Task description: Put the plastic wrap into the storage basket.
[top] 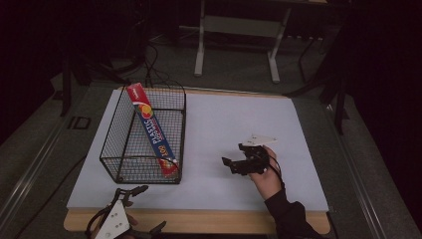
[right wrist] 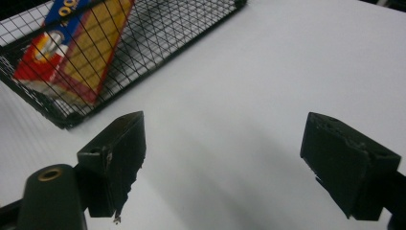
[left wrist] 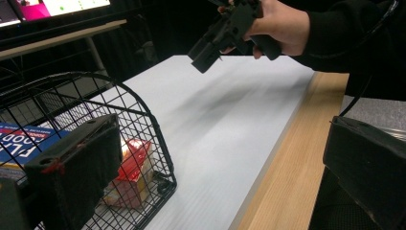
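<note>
The right gripper [top: 238, 160] is hovering mid-frame over the white desk [top: 239, 119], fingers released and empty, while the long blue-and-red cardboard box [top: 152, 129] is leaning inside the black wire basket [top: 110, 144] at left.

We see a board [top: 239, 129] lying on the table [top: 199, 221], whose near edge shows past it. A basket [top: 112, 144] stands on the board's left half, and a box [top: 152, 127] leans inside it, its low end in the near right corner. The right gripper [top: 234, 164] hangs over the board, right of the basket. The left gripper [top: 142, 209] sits at the near edge, just near of the basket.
</note>
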`<state>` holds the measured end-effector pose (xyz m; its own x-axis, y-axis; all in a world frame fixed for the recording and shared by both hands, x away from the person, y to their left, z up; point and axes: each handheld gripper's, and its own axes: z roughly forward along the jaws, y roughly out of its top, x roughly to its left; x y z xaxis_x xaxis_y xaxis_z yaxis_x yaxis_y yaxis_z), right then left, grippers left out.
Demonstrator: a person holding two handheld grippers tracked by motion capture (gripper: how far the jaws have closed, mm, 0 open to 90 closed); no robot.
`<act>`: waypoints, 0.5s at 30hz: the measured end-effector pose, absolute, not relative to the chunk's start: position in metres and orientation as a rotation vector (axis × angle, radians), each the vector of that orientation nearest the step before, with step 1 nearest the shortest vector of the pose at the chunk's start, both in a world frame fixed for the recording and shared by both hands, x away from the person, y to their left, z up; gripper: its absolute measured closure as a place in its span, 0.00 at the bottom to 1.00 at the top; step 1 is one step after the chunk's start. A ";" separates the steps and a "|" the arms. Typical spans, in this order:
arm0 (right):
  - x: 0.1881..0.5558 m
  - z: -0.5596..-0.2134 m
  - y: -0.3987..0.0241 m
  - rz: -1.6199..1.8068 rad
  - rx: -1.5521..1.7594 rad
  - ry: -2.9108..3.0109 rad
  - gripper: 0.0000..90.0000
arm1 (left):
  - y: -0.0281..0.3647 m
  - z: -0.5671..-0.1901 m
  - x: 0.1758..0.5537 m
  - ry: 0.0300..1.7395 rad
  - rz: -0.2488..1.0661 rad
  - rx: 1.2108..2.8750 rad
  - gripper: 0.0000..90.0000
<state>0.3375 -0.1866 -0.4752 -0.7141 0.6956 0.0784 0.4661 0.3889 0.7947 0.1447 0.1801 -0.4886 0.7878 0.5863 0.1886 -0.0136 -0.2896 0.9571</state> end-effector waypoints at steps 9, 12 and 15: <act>0.327 -0.491 -0.194 1.198 1.014 2.388 0.17 | 0.181 -0.487 0.144 0.440 0.625 1.774 0.00; 0.328 -0.492 -0.192 1.205 1.012 2.386 0.17 | 0.181 -0.487 0.143 0.437 0.626 1.771 0.00; 0.328 -0.494 -0.191 1.191 0.992 2.391 0.17 | 0.182 -0.486 0.142 0.439 0.625 1.767 0.00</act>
<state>0.3276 -0.1908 -0.4937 -0.7202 0.6925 0.0430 0.4514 0.4206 0.7870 0.1425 0.1819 -0.4864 0.7878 0.5866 0.1878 -0.0229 -0.2767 0.9607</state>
